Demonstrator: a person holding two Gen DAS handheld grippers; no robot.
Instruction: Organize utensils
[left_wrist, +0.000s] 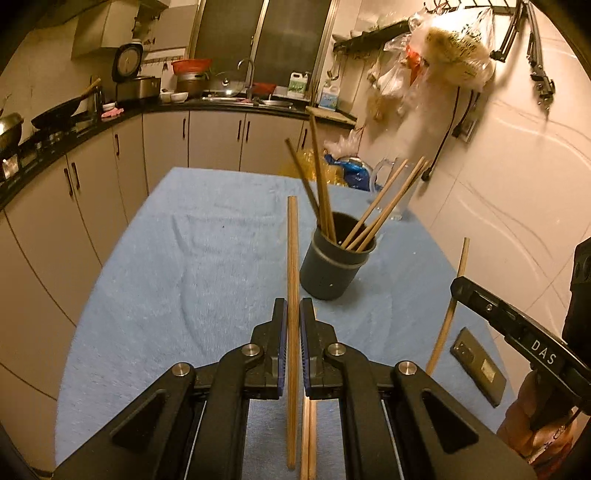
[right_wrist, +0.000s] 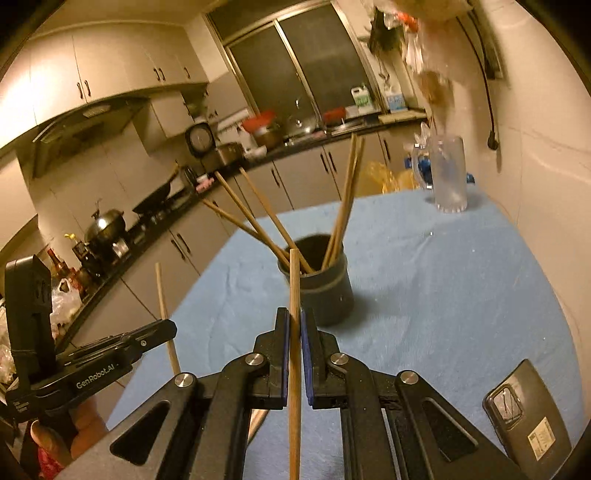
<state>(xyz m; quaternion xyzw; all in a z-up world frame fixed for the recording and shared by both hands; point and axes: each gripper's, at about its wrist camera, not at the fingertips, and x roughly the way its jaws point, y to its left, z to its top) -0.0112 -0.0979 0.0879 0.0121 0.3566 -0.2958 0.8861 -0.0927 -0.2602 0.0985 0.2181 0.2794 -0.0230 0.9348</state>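
Above blue terry cloth (left_wrist: 155, 295) | each tool (left_wrist: 293, 314) (right_wrist: 294, 325) pinching one round wooden chopstick (left_wrist: 292, 258) (right_wrist: 294, 280) | dark cylindrical holder (left_wrist: 334, 266)

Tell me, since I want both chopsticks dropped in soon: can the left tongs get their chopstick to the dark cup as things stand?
Probably yes. The left tongs are shut on a chopstick, and the dark cup stands just ahead on the blue cloth with nothing between. Its mouth has room among the chopsticks inside.

blue cloth (left_wrist: 166, 295), glass jug (right_wrist: 448, 173), phone (right_wrist: 528, 413)
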